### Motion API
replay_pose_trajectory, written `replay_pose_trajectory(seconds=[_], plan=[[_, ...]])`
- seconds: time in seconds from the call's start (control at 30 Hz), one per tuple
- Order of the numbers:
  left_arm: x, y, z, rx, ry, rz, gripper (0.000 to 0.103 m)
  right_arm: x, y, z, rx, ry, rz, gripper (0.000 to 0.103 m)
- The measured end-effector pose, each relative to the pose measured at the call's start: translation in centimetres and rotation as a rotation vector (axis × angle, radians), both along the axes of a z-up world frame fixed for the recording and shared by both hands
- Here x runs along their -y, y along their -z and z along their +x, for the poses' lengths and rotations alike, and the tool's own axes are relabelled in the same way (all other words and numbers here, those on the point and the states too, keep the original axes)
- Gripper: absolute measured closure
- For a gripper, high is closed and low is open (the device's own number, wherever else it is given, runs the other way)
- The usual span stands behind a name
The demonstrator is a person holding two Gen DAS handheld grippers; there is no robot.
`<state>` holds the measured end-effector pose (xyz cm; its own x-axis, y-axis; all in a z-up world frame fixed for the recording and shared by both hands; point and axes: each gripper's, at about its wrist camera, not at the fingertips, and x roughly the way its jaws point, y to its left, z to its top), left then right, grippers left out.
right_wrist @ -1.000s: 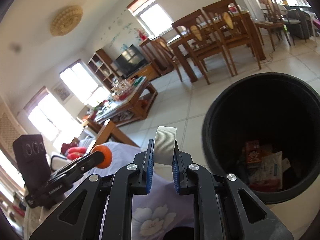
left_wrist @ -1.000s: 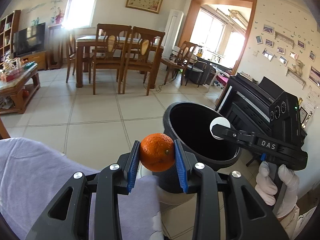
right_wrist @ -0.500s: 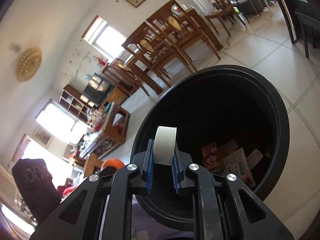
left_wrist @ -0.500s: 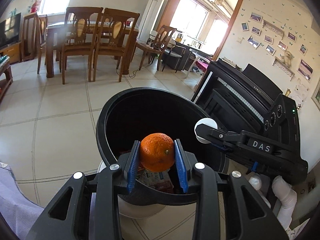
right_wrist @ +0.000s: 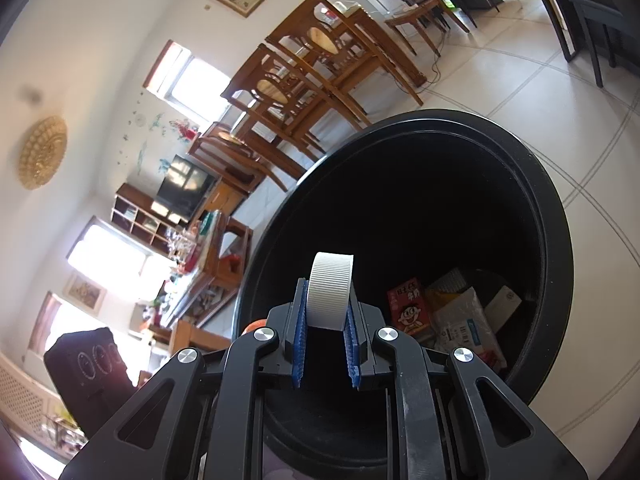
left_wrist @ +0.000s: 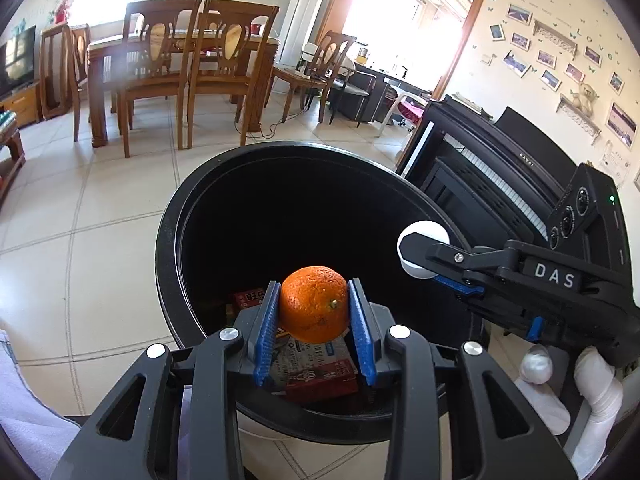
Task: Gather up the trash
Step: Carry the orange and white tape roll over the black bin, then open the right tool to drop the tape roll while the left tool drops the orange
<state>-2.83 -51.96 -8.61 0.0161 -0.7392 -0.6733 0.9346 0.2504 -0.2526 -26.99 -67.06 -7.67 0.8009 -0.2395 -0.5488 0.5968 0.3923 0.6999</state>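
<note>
An orange sits clamped between the blue pads of my left gripper, held over the mouth of a black trash bin. My right gripper is shut on a white ribbed lid, also over the bin. In the left wrist view the right gripper reaches in from the right with the white lid at the bin's rim, a white-gloved hand below it. Wrappers and a red carton lie at the bin's bottom.
Tiled floor surrounds the bin. A black piano stands close on the right. A wooden dining table with chairs is farther back. A lilac cloth edges the lower left.
Both grippers came forward and down from beside the bin to above its opening, each keeping its load. The right gripper rolled, tilting its view. The bin now fills more of both views.
</note>
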Motion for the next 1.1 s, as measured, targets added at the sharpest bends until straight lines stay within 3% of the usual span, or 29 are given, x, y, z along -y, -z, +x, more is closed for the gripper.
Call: replay_pose_trajectory(seconds=[0.13, 0.23, 1.03, 1.1], plan=[[0.6, -0.1, -1.6, 0.107, -0.009, 0.016, 0.069, 0.0, 0.2, -0.1, -0.007, 0.011, 0.001, 0.086], [0.9, 0.1, -2.1, 0.134, -0.002, 0.028, 0.069, -0.2, 0.2, 0.1, -0.014, 0.016, -0.003, 0.086], [1.7, 1.1, -2.6, 0.218, -0.003, 0.066, 0.066, -1.4, 0.2, -0.1, -0.01, 0.03, 0.002, 0.083], [1.6, 1.0, -2.4, 0.224, -0.014, 0.061, 0.056, -1.5, 0.2, -0.1, 0.002, 0.029, 0.003, 0.077]])
